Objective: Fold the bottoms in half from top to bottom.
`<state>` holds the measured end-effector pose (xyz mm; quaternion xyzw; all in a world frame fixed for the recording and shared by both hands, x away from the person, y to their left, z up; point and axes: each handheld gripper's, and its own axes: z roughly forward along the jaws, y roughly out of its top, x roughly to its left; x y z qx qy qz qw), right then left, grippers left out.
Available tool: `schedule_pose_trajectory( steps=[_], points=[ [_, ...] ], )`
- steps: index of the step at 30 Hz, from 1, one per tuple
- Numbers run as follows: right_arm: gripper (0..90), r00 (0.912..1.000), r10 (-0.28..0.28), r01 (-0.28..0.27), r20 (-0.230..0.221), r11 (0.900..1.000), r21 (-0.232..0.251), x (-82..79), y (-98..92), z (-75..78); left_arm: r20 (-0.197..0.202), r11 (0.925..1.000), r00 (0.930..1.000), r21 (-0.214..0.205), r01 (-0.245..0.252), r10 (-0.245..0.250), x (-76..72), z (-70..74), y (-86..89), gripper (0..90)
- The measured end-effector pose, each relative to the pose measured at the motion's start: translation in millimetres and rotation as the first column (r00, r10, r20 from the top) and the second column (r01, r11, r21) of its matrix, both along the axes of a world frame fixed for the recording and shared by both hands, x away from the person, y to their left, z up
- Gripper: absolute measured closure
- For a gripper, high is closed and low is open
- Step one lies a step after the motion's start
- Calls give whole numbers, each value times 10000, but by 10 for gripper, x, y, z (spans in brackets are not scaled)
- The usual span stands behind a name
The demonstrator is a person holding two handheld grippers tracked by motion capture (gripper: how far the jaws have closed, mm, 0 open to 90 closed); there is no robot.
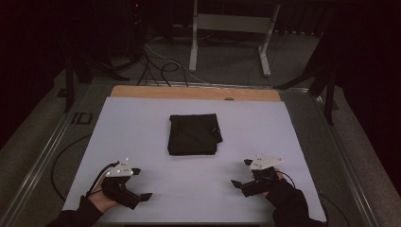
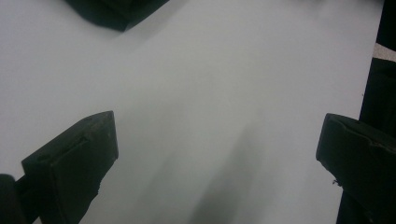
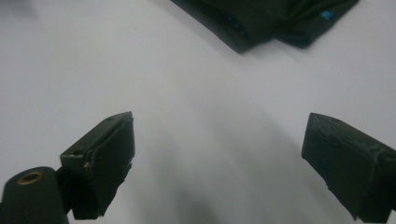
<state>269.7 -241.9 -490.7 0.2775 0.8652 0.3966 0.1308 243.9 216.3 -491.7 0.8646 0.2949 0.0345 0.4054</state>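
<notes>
A folded black garment (image 1: 193, 134) lies in the middle of the white table cover (image 1: 142, 123). A corner of it shows at the top of the left gripper view (image 2: 116, 10), and its edge with small blue marks at the top of the right gripper view (image 3: 261, 18). My left gripper (image 1: 141, 184) rests near the front left of the cover, open, nothing between its jaws. My right gripper (image 1: 242, 172) rests near the front right, also open and empty. Both sit well short of the garment, a hand behind each.
The wooden table edge (image 1: 189, 92) shows beyond the cover. Cables (image 1: 161, 66) and a white metal stand (image 1: 231, 28) are on the floor behind the table. A metal rail (image 1: 42, 151) runs along the left side, and a cable trails there.
</notes>
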Motion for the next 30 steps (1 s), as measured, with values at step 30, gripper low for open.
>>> schedule_pose_trajectory(
  steps=[30],
  points=[
    [97,9916,-1292,1292,44,9915,-151,-212,-385,-70,87,9982,9990,-413,-427,431,-132,-19,183,0]
  ],
)
